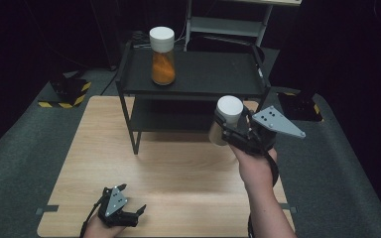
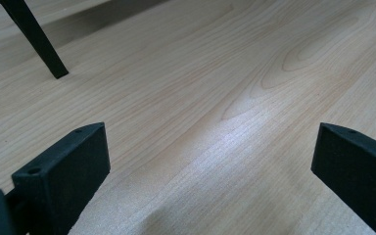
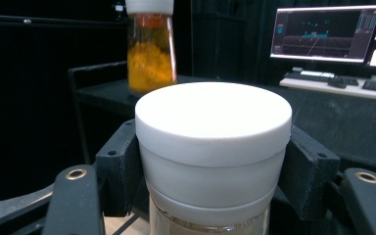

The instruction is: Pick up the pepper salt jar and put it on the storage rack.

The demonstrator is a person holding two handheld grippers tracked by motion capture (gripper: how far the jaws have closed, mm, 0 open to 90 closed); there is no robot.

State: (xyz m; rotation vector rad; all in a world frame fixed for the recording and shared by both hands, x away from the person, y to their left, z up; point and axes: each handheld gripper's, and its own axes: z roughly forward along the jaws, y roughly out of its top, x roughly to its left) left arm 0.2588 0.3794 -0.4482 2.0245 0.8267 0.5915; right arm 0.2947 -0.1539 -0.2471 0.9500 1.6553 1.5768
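The right tool (image 1: 226,130) grips a white-lidded jar (image 1: 226,115) just under its lid, upright and level with the shelf (image 1: 198,74), likely to join the orange jar (image 1: 162,55); the left tool (image 1: 129,208) rests open and empty on the worktop (image 1: 178,178).

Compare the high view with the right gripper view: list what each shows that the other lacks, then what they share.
High view alone: the light wooden tabletop, the left gripper resting low near the table's front edge with its jaws apart, and the person's right forearm.

Right gripper view alone: a lit computer monitor and a keyboard in the background.

Both: the white-lidded clear jar clamped in the right gripper, the white-capped jar of orange powder, and the black metal shelf it stands on.
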